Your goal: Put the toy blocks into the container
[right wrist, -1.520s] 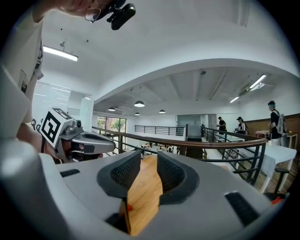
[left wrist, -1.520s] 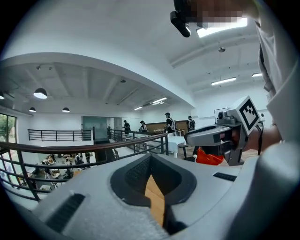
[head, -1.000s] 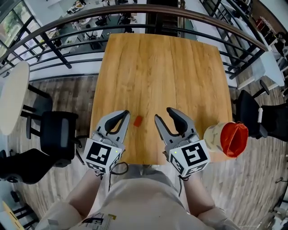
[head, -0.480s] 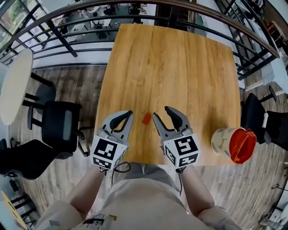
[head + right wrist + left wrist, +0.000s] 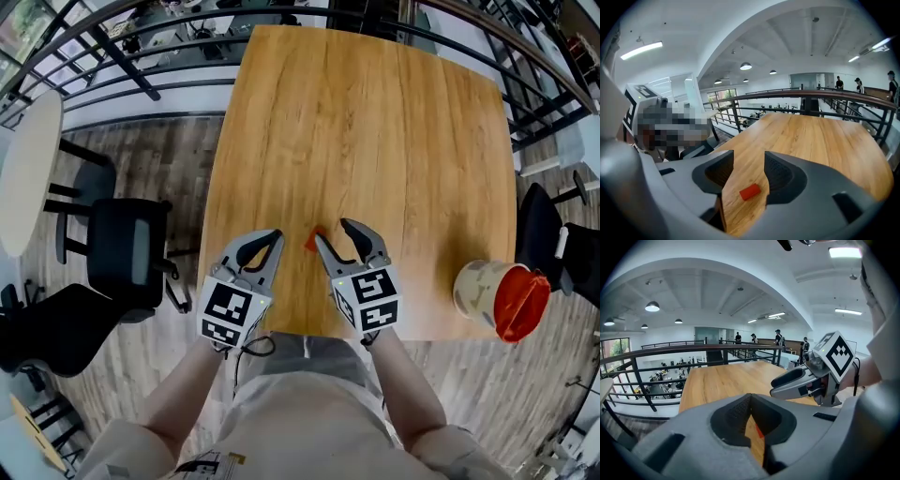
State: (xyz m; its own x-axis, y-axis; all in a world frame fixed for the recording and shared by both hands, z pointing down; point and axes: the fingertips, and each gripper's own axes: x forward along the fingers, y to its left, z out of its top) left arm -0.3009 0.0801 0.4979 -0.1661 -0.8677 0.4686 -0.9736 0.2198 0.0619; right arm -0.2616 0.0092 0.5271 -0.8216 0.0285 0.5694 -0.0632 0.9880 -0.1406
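In the head view a wooden table (image 5: 375,141) fills the middle of the frame, and both grippers are low in the picture, near the table's near edge. The red toy block (image 5: 312,240) lies flat on the wood between the two grippers, just beside the left jaw of the right gripper (image 5: 333,234), which covers a part of it. In the right gripper view the jaws stand apart and have just been opening. The block shows on the table in the gap between them, in the lower middle of the frame, and neither pad touches it. The left gripper (image 5: 261,253) is at the left of the block. In the left gripper view its jaws meet at the tips and are clenched on nothing. Only a narrow strip of wood and a thin piece of the red block can be seen through the slit below the tips. The container (image 5: 486,292), a beige cup with a red end turned to the right, is at the lower right corner of the table, well apart from the block and from both grippers. At the left of the head view, beside the table, there is a black chair (image 5: 131,262) on the wooden floor, and a dark railing (image 5: 141,80) crosses the top.
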